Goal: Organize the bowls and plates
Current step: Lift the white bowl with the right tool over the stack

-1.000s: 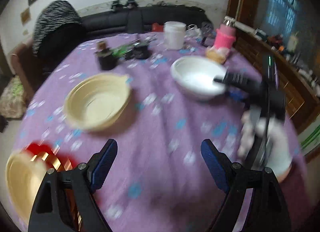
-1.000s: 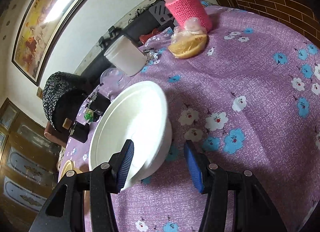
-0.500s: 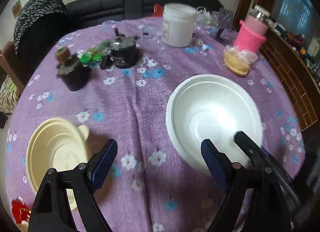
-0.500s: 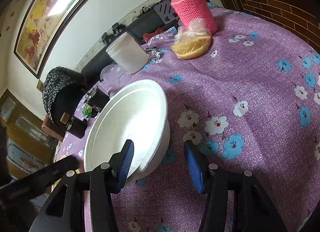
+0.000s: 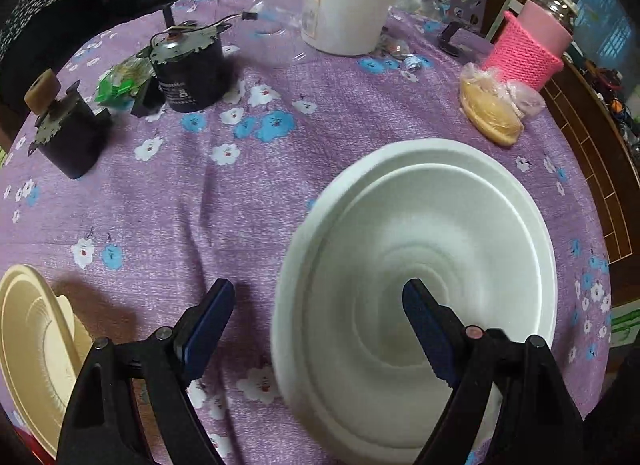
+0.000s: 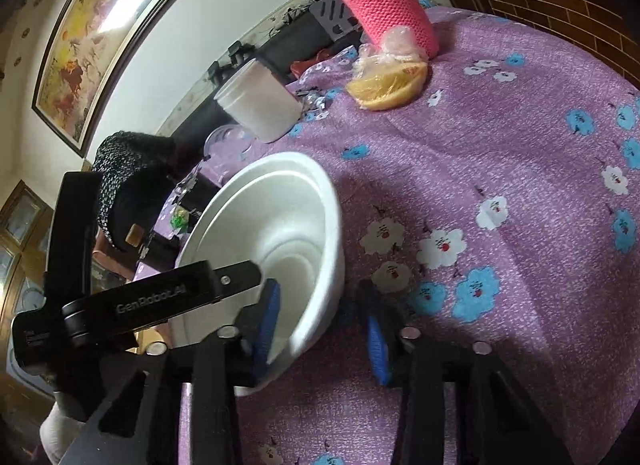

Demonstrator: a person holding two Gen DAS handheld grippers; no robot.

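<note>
A white foam bowl (image 5: 440, 249) stands on the purple flowered cloth. My left gripper (image 5: 316, 321) hangs low over the bowl's left rim, one fingertip inside and one outside over the cloth. Its jaws are closing and do not touch the rim. My right gripper (image 6: 320, 329) straddles the near wall of the same white bowl (image 6: 280, 217). Its left pad lies against the inside and its right pad stands off the outside, and these jaws are closing too. One of the left gripper's black fingers (image 6: 236, 277) reaches into the bowl. A cream bowl (image 5: 36, 345) sits at the far left.
Behind the bowl are a white jar (image 5: 348, 5), a bottle in a pink knitted sleeve (image 5: 528, 49), bagged yellow food (image 5: 492, 113) and two black motors (image 5: 188, 69) (image 5: 68, 137). The table edge and a wooden cabinet (image 5: 592, 137) run along the right.
My left gripper swung right from the cream bowl and dropped onto the white bowl's rim, coming into the right wrist view. The right gripper's jaws narrowed around the bowl's wall.
</note>
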